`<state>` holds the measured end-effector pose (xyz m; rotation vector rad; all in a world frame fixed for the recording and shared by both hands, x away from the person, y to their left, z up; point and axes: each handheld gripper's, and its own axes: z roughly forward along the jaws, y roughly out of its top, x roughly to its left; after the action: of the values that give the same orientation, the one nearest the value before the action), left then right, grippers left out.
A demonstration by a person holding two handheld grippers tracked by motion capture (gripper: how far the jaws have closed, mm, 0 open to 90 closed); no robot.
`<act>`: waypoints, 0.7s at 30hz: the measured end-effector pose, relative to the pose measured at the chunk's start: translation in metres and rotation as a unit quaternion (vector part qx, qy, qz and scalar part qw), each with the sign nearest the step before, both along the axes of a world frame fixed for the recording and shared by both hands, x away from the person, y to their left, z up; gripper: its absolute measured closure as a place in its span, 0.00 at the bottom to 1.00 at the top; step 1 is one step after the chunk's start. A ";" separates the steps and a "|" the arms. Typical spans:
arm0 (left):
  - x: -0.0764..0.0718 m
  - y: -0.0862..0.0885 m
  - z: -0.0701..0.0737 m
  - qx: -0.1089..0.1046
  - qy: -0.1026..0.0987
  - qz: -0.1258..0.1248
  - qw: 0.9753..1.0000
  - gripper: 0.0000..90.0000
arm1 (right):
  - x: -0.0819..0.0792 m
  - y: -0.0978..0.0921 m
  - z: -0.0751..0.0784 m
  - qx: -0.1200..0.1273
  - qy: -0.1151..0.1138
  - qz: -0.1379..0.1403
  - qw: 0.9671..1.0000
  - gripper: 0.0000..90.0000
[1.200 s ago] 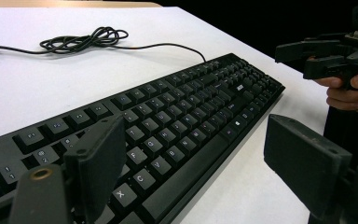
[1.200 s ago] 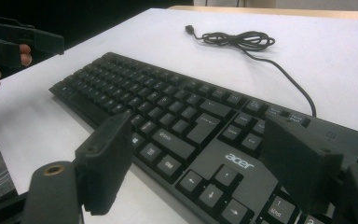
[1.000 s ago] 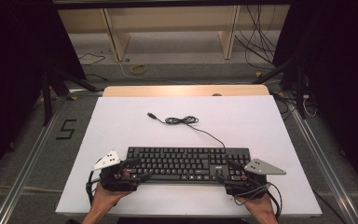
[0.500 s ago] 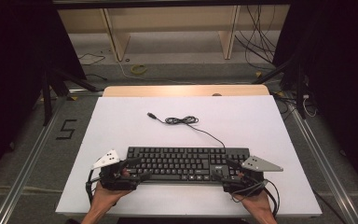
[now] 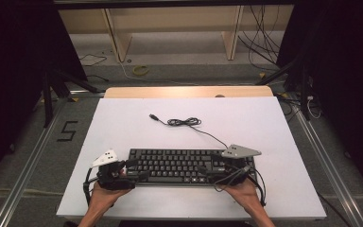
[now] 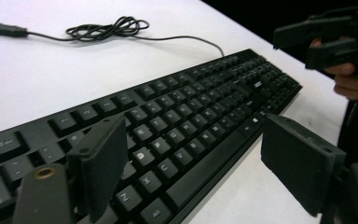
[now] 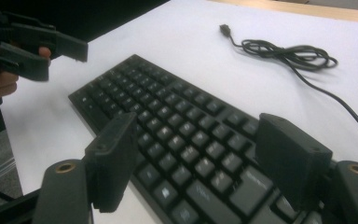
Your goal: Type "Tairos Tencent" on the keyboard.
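High view: my left gripper (image 5: 133, 169) and my right gripper (image 5: 207, 171) sit at opposite ends of the black keyboard (image 5: 172, 165), which lies at the near edge of the white table (image 5: 264, 127); its coiled USB cable (image 5: 184, 122) lies beyond.

Left gripper view: my jaws stand wide apart, straddling the keyboard's (image 6: 186, 116) left end, gripping nothing.

Right gripper view: my jaws gape equally wide over the keyboard's (image 7: 177, 140) right end, empty.

Below both grippers' jaws the keyboard (image 6: 200, 121) runs off the picture's bottom edge; its farther key legends blur unreadable.
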<state>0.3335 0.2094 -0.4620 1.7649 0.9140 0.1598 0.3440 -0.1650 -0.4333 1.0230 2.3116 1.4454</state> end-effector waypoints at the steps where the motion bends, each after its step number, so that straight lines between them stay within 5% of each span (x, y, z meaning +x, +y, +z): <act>1: 0.000 0.001 0.000 0.003 0.001 0.001 1.000 0.25 | 0.003 0.004 0.001 -0.001 0.001 0.003 1.000 0.35; 21: 0.004 0.011 -0.003 0.047 0.033 0.026 0.998 0.36 | 0.039 0.067 0.000 -0.047 0.026 0.035 0.998 0.53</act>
<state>0.3379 0.2202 -0.4651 1.8443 1.0139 0.1823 0.3830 -0.0979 -0.4330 0.9747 2.4507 1.3347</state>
